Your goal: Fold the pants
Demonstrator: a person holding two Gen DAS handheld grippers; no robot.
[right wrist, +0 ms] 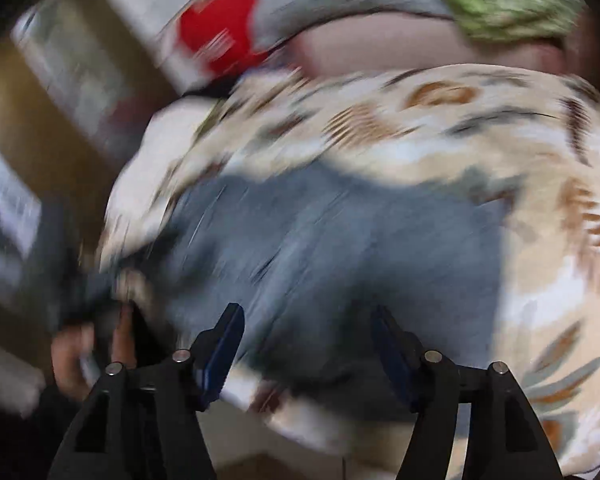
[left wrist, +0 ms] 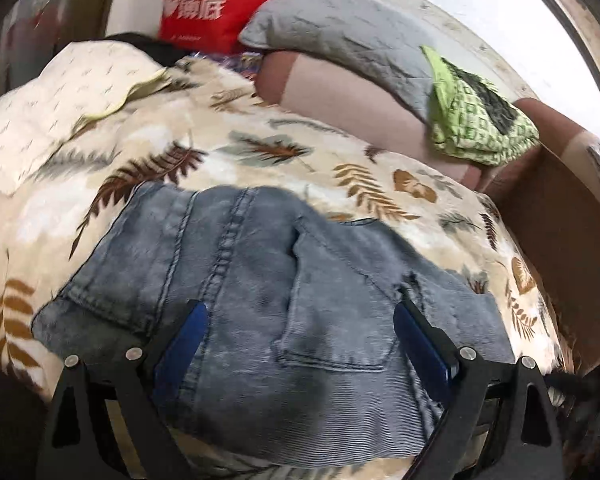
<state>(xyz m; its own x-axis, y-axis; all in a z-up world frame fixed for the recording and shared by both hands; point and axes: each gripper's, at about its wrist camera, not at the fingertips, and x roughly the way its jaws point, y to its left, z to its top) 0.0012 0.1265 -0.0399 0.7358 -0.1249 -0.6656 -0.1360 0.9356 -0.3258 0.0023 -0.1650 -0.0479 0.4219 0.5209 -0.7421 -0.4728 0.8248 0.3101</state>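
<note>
Left wrist view: the jeans (left wrist: 260,280) lie folded on a leaf-print blanket (left wrist: 260,148), the left gripper (left wrist: 300,316) spread wide above them, holding nothing. Behind sit a grey pillow (left wrist: 340,28), a green cloth (left wrist: 476,120) and a red bag (left wrist: 216,0).

Right wrist view, blurred: the right gripper (right wrist: 306,320) also gapes empty over the jeans (right wrist: 340,240) on the blanket (right wrist: 500,140).

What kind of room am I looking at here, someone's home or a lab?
Most likely a bedroom in a home. Grey jeans lie on a leaf-print blanket that seems to cover a bed, with a grey pillow behind it and a red shopping bag against the wall.
</note>
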